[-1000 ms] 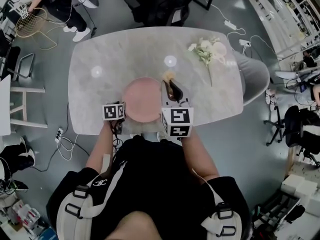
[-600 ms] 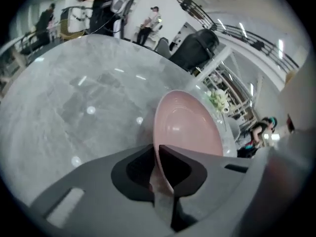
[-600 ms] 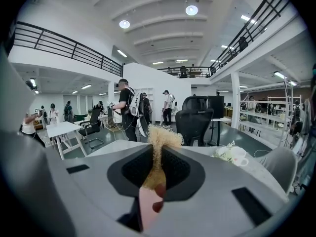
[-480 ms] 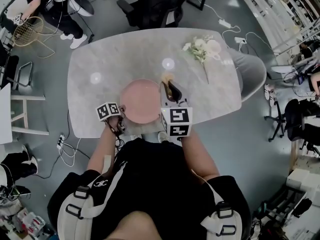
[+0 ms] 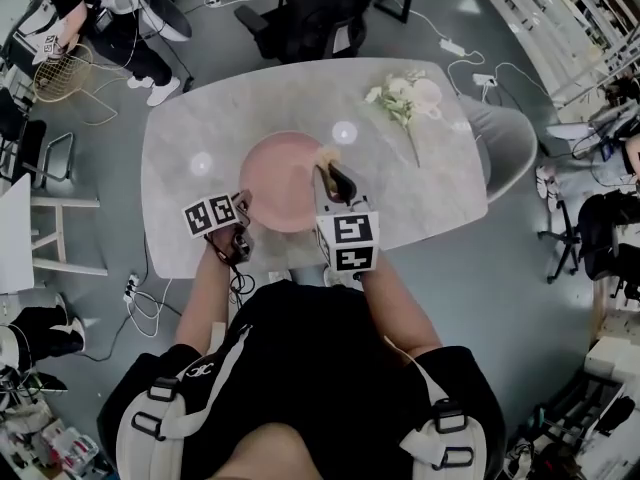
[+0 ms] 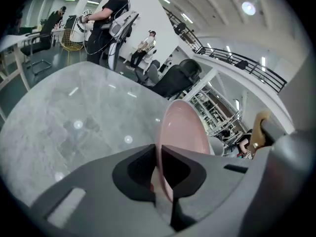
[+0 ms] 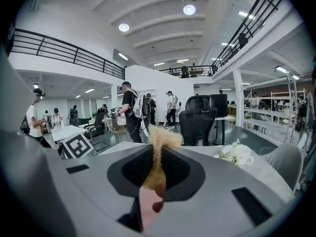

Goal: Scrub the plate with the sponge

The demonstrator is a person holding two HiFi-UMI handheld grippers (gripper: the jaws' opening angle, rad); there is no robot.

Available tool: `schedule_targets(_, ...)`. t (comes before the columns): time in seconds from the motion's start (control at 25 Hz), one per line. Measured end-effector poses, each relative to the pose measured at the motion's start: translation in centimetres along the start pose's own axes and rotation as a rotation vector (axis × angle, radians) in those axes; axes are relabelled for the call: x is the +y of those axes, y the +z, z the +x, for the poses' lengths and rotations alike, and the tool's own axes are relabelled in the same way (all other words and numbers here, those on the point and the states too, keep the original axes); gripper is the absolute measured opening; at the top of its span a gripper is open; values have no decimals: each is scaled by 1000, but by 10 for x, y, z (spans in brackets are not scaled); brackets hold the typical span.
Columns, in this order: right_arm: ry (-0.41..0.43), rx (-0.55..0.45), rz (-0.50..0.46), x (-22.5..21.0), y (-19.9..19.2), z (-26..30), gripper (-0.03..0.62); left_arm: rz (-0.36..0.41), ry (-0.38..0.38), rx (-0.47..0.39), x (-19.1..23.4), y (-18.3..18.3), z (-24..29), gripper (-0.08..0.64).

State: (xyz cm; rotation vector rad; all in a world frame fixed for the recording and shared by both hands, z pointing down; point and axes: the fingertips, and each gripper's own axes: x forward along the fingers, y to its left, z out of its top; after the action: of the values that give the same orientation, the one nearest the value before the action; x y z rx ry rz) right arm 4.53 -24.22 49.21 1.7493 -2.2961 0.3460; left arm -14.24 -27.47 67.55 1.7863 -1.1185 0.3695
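Observation:
The pink plate (image 5: 280, 180) is over the middle of the marble table (image 5: 200, 118); in the left gripper view the plate (image 6: 185, 130) stands tilted up on edge. My left gripper (image 5: 240, 211) is shut on its near left rim, which runs between the left gripper's (image 6: 159, 154) pads. My right gripper (image 5: 331, 171) sits at the plate's right edge, shut on a tan fibrous sponge (image 5: 326, 155). In the right gripper view the sponge (image 7: 160, 139) sticks up from between the jaws of the right gripper (image 7: 157, 157), with pink plate (image 7: 148, 206) below.
A bunch of white flowers and a white cup (image 5: 412, 96) lie at the table's far right. A black office chair (image 5: 320, 8) stands behind the table and a grey chair (image 5: 505, 138) at its right end. People stand at the far left (image 5: 100, 8).
My left gripper has closed on the plate's rim and raised it; the plate now sits farther from me and tilted. The right gripper with the sponge has followed slightly.

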Motion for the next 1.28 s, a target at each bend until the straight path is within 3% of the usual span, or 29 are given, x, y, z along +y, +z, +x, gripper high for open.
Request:
schedule_targets(0.56, 158, 76, -108, 46, -9, 42, 52, 258, -208, -36, -144, 13, -23, 18)
schedule_targets(0.8, 100, 116, -133, 29, -18, 57, 52, 272, -264, -43, -166, 10, -23, 18)
schedule_targets(0.96, 66, 114, -147, 19, -17, 63, 54, 363, -226, -52, -171, 13, -22, 20)
schedule_targets(1.28, -16, 122, -127, -16, -21, 62, 55, 347, -258, -35, -176, -2, -25, 28)
